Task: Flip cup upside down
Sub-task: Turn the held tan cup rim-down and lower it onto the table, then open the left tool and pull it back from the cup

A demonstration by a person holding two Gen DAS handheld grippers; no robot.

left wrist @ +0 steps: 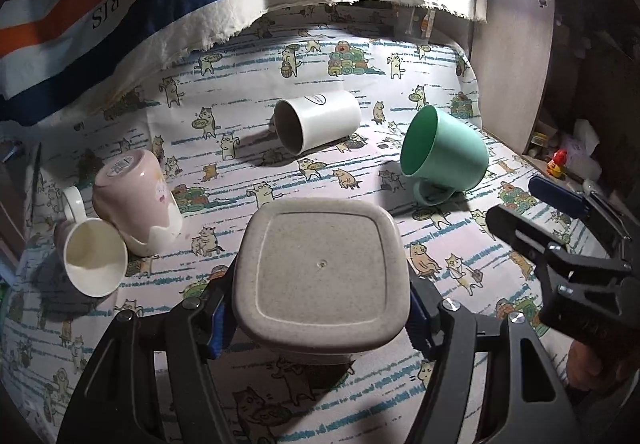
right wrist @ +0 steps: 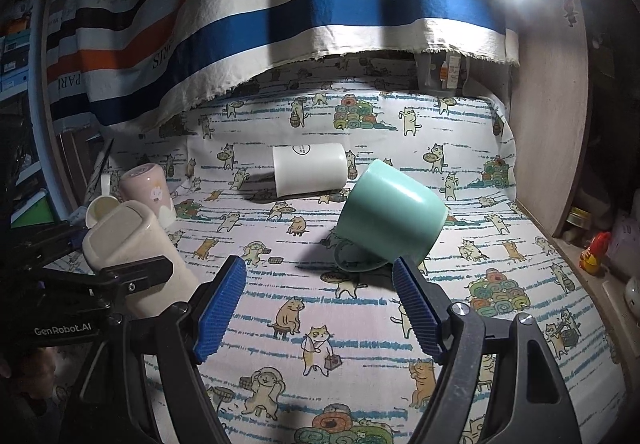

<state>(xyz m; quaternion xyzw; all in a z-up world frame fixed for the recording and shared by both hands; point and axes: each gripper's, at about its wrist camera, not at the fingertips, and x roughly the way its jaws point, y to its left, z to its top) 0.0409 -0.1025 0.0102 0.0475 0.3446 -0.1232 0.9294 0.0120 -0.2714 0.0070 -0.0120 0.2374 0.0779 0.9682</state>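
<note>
The left gripper (left wrist: 316, 318) is clamping the beige square cup (left wrist: 320, 268) base-up above the cat-print cloth (left wrist: 460, 244), best lowered level before letting go, while the right gripper (right wrist: 320, 308) is gaping empty.

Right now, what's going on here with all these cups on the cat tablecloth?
A person is working with two handheld grippers. The left gripper is shut on a beige square cup, base facing the camera, held over the tablecloth. The right gripper is open and empty, near the green mug lying tipped with its handle down. A white cup lies on its side; a pink cup stands upside down beside a cream mug.
</note>
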